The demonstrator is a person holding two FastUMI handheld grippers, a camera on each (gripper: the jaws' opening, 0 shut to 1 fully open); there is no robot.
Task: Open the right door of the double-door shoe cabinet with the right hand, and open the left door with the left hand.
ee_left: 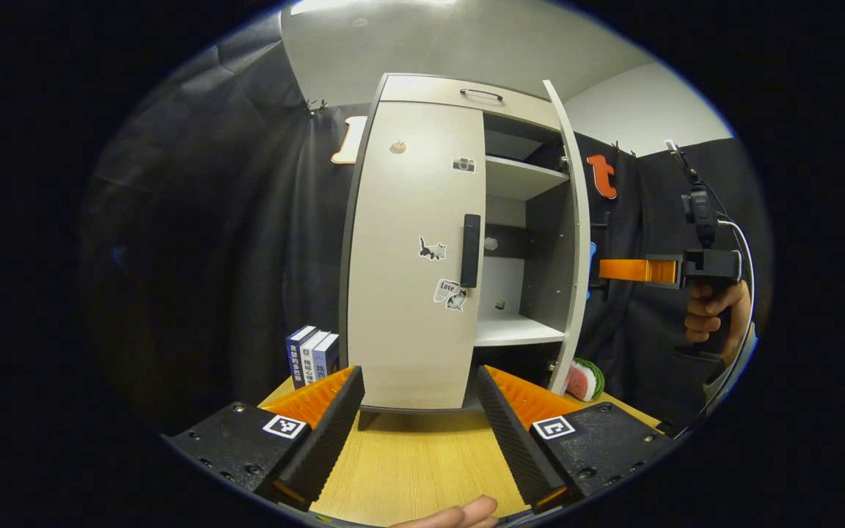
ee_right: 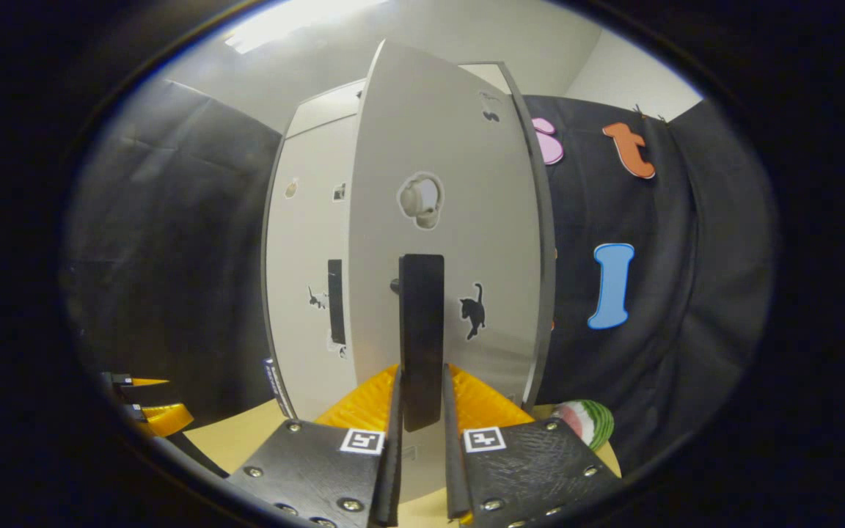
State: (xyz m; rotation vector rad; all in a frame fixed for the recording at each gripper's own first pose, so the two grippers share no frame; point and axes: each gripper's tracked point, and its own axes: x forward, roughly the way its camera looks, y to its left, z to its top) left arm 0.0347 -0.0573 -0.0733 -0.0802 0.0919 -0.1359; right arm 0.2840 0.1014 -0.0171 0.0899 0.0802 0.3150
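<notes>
My left gripper [ee_left: 416, 411] hangs low over the wooden tabletop [ee_left: 415, 462], jaws spread wide, nothing between them. A fingertip [ee_left: 459, 513] pokes in at the bottom edge of the left gripper view. Just past my left fingers stands the shoe cabinet [ee_left: 459, 242], its left door [ee_left: 415, 257] flat shut, black left handle [ee_left: 471, 250] untouched, a few stickers on the panel (cat, camera, some more).

My right gripper [ee_right: 421, 429] has its jaws nearly closed around the black right handle [ee_right: 422, 337]; the bar sits between both fingers, but whether the pads actually press it I cannot tell, a thin gap seems to show each side. The right door [ee_right: 452, 242] is swung out towards me, a cat sticker beside the handle. From the left gripper view the same door [ee_left: 573, 242] stands edge-on, well open, showing white shelves [ee_left: 521, 180] inside, and my right gripper [ee_left: 631, 270] reaches in from the side, held by a hand [ee_left: 712, 312].

Further back: three books [ee_left: 312, 356] upright beside the cabinet's left side, a watermelon-slice toy [ee_left: 585, 378] on the table behind the open door. A drawer with a handle [ee_left: 481, 93] tops the cabinet.
</notes>
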